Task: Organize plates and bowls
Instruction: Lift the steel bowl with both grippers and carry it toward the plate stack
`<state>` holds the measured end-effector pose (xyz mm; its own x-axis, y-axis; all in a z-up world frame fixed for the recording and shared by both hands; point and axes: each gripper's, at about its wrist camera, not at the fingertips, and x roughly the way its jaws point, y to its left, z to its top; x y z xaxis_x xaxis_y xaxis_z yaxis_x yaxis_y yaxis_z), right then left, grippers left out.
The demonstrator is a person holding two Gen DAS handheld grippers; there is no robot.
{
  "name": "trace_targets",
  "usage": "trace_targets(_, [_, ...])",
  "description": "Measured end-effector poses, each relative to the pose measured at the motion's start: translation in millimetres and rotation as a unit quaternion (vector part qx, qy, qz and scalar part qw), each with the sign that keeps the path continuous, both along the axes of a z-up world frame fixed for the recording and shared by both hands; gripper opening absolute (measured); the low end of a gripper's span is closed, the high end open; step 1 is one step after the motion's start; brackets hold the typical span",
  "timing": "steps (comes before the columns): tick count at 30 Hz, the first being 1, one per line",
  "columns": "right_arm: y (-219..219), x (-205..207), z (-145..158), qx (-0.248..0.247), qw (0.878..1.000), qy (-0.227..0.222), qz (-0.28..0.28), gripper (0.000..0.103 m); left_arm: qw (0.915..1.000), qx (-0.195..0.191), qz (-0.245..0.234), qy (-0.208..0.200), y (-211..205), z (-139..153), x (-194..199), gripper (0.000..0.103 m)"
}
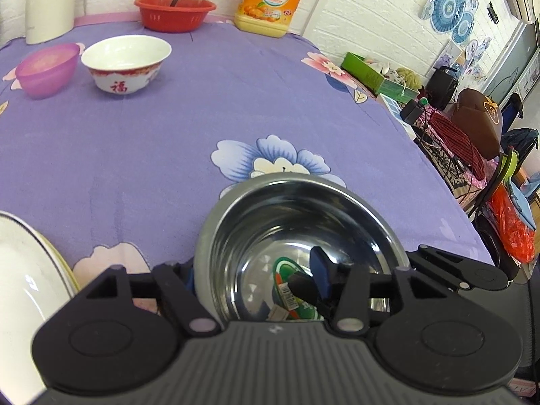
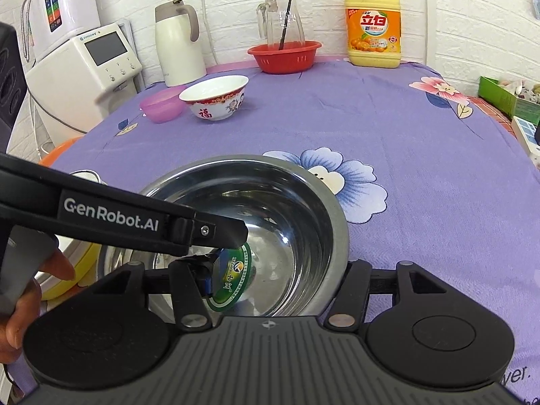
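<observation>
At far left a white plate (image 1: pixel 23 287) waits. My left gripper (image 1: pixel 256 280) pinches the near rim of the steel bowl (image 1: pixel 297 222), one finger inside, apparently to carry it. My right gripper (image 2: pixel 276 280) is spread open around it. Beyond, on the purple floral bench (image 1: pixel 202 108), are ceramic and purple bowls; a brick wall behind.
</observation>
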<state>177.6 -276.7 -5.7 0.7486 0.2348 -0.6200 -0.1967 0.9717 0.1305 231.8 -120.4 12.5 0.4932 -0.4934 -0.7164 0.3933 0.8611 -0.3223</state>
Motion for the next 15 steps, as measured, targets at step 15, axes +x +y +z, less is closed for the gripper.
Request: trace_targets(15, [3.8, 3.8, -4.8, 0.000, 1.000, 0.004, 0.009, 0.101, 1.0000, -0.002, 0.004, 0.006, 1.6, -9.2, 5.4, 0.051])
